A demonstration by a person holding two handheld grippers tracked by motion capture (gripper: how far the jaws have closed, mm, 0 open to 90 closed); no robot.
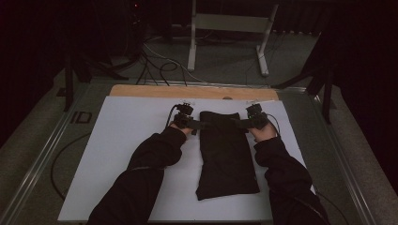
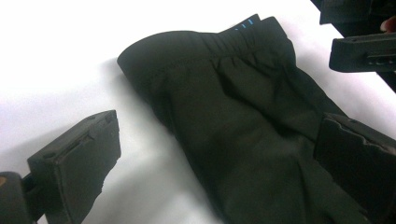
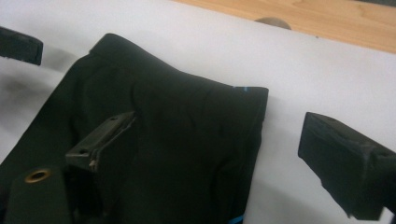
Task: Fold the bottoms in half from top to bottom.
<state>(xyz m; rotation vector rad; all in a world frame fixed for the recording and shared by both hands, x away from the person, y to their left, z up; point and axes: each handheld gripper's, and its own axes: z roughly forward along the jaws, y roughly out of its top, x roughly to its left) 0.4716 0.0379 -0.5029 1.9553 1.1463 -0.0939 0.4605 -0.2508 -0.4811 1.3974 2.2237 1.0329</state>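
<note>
While the white board [image 1: 126, 140] bears the folded black shorts [image 1: 227, 154], both grippers sit at their waistband end, jaws open. Left gripper [image 2: 219, 154] and right gripper [image 3: 224, 158] each straddle an edge, one jaw over cloth. Next, I judge: close and fold.

In the high view, both sleeves [image 1: 141, 187] run off the bottom edge. The folded black shorts [image 2: 243, 130] are cut off at the bottom of both gripper views. Whether either hand-held gripper touches the cloth is too dark and small to tell from above.
</note>
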